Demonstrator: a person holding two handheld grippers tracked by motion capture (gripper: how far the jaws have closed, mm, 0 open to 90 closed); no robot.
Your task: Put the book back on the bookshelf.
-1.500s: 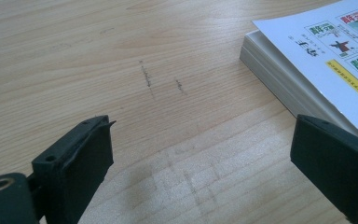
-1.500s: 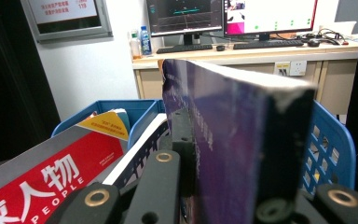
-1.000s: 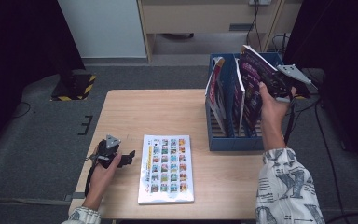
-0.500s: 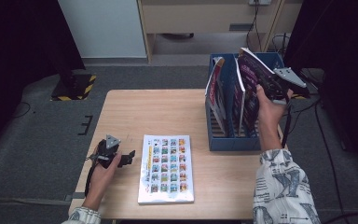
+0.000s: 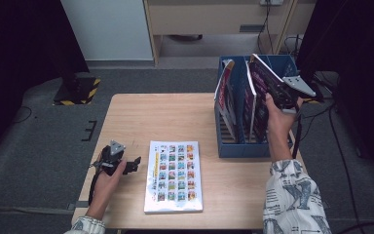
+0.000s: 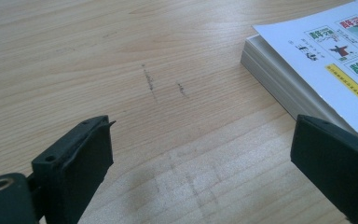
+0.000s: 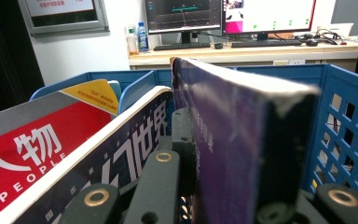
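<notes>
In the high view, the right claw (image 5: 278,92) is gripping a purple book (image 5: 262,80), holding it tilted above the blue rack (image 5: 246,148) at the bench's (image 5: 165,117) right edge. The left claw (image 5: 131,165) is resting on the bench just left of a white book (image 5: 173,176) lying flat.

In the left gripper view, the jaws are standing wide apart over bare wood, the white book (image 6: 317,60) beside one jaw.

In the right gripper view, the jaws are clamping the purple book (image 7: 242,140) over the rack (image 7: 340,116), beside a red magazine (image 7: 37,144).
</notes>
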